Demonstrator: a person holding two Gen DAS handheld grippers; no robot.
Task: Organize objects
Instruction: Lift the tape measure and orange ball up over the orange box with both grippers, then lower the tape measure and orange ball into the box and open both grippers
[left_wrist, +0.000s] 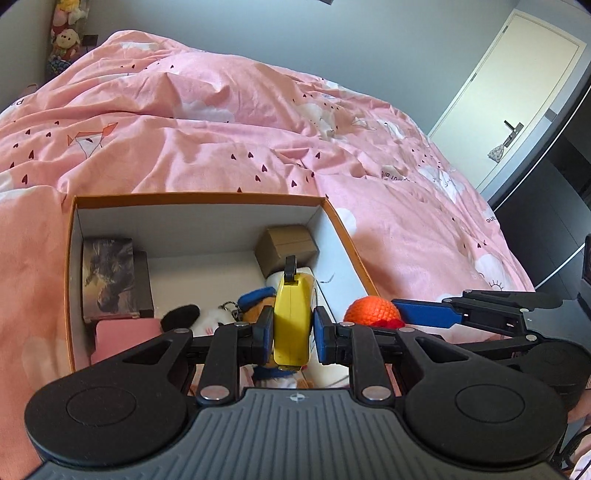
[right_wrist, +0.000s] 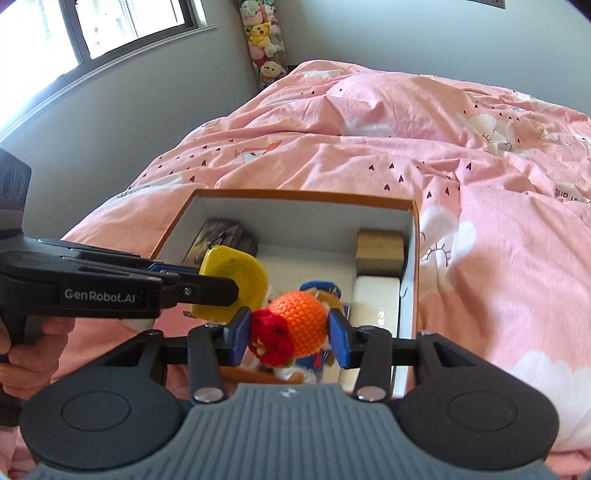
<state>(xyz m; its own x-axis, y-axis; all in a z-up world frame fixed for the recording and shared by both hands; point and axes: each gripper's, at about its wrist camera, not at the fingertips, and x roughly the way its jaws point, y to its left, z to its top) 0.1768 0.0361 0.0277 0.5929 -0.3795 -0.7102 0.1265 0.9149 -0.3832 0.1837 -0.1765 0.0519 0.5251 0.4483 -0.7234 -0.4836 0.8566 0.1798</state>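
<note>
Both grippers are loaded, poised above the orange-rimmed box (left_wrist: 207, 199) sitting on the pink duvet (left_wrist: 221, 122): left gripper (left_wrist: 293, 332) is clamped on a yellow tape measure (left_wrist: 291, 321) held edge-up between the blue pads, right gripper (right_wrist: 290, 332) is clamped on an orange crocheted ball (right_wrist: 299, 319) with a red knitted tuft on its left side. Box already holds a dark printed box (left_wrist: 109, 277) at the left wall, a pink block (left_wrist: 125, 338) in front of it, a small brown carton (left_wrist: 288, 249) in the far right corner, a white case (right_wrist: 376, 306) along the right wall and a duck plush (left_wrist: 255, 302) plus a black-and-white plush in the middle. Can't tell from this whether the two held items are going in or coming out. If going in, most of the job looks done; remaining free floor is the centre-back strip. No loose items visible on the duvet
</note>
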